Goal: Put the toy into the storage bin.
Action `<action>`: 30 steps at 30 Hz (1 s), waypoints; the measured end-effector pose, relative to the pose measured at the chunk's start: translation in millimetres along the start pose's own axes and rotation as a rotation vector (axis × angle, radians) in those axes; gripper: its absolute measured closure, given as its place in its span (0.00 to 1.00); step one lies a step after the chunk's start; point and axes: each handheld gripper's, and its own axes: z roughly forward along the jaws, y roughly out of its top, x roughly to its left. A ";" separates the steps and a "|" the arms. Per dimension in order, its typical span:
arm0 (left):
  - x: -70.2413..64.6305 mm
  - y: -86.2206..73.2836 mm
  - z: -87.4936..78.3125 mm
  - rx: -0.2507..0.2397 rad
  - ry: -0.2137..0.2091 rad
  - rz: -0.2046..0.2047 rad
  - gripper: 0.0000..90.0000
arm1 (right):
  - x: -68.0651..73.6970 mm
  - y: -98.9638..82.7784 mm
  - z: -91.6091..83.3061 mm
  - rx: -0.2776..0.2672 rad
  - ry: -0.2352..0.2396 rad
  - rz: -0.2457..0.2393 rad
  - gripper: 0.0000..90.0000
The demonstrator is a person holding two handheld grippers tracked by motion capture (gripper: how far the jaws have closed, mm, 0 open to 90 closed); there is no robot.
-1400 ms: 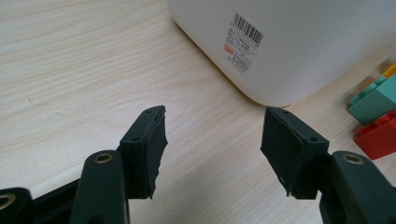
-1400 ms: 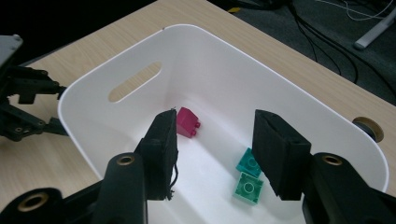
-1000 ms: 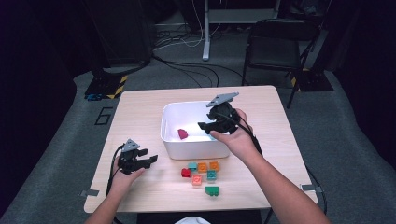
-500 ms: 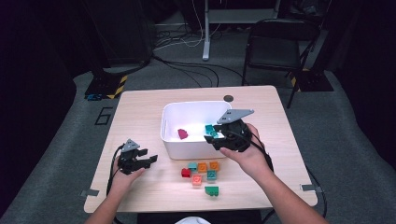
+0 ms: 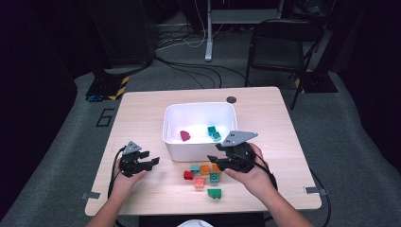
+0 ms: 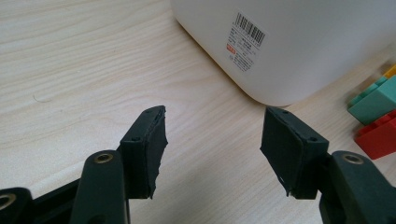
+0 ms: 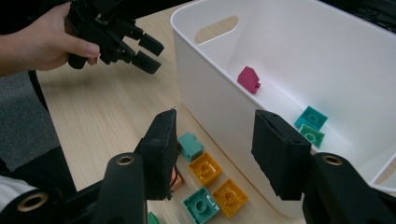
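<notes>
Pale wood table [image 5: 142, 106], white bin [image 5: 198, 144], grey carpet [image 5: 56, 142], black chair [image 5: 276, 45]

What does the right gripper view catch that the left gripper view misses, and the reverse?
Right gripper view: the bin's inside, with a magenta brick and two teal bricks; the orange bricks whole on the table; the left gripper held in a hand; its own right gripper with jaws apart and empty.
Left gripper view: the barcode label on the bin's outer wall and a red brick.
Both: the white bin, the wooden table, loose bricks beside the bin.
</notes>
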 end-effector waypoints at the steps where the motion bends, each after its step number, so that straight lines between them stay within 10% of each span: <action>1: 0.0 0.0 0.0 0.000 0.000 0.000 0.45 | 0.6 -3.7 1.9 0.006 0.004 -0.002 0.55; 30: -0.7 -0.3 -0.3 0.000 0.004 -0.007 0.45 | 25.7 -82.4 43.1 0.090 0.027 -0.033 0.56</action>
